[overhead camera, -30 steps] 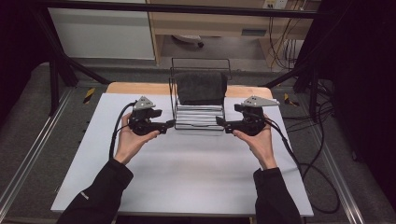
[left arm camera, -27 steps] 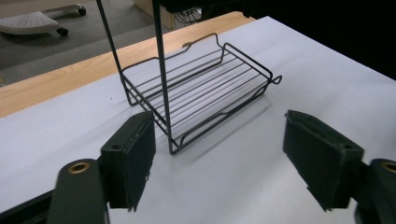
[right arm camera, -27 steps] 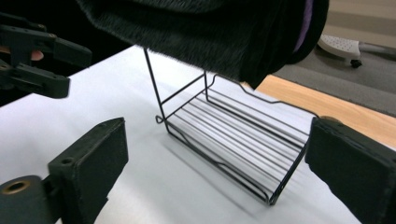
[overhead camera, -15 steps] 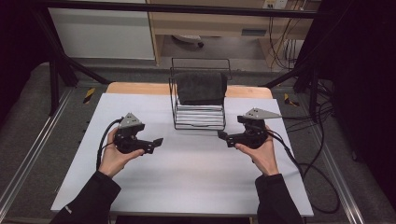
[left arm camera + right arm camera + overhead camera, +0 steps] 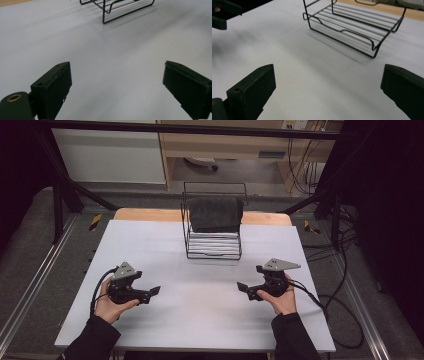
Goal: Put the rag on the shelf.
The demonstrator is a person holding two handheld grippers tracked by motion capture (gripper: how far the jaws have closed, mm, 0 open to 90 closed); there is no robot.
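A: Start with the biggest thing; what lies under your hands?

B: The white surface spreads across the whole working area; a strip of bare wood shows at its far edge; both of your forearms come in from the near side and rest low over it.

A: And the next largest?

B: The black wire rack stands on the far middle of the surface, upright, with a dark folded cloth draped over its upper part; in the right gripper view you see the rack's lower wire tier ahead and to the right; in the left gripper view just its near corner shows at the top.

A: Where are your tools relative to it?

B: Your left tool sits near the left front part of the surface, pointing inward toward the middle; your right tool sits near the right front part, also pointing inward; both are well apart from the rack and from each other, with bare white surface between them.

A: How do the jaws stand?

B: Your left tool's jaws have just been opening and stand wide, with nothing between them but the surface beyond; your right tool's jaws have also just been opening and stand wide, likewise holding nothing; the rack and the cloth are untouched by either tool.
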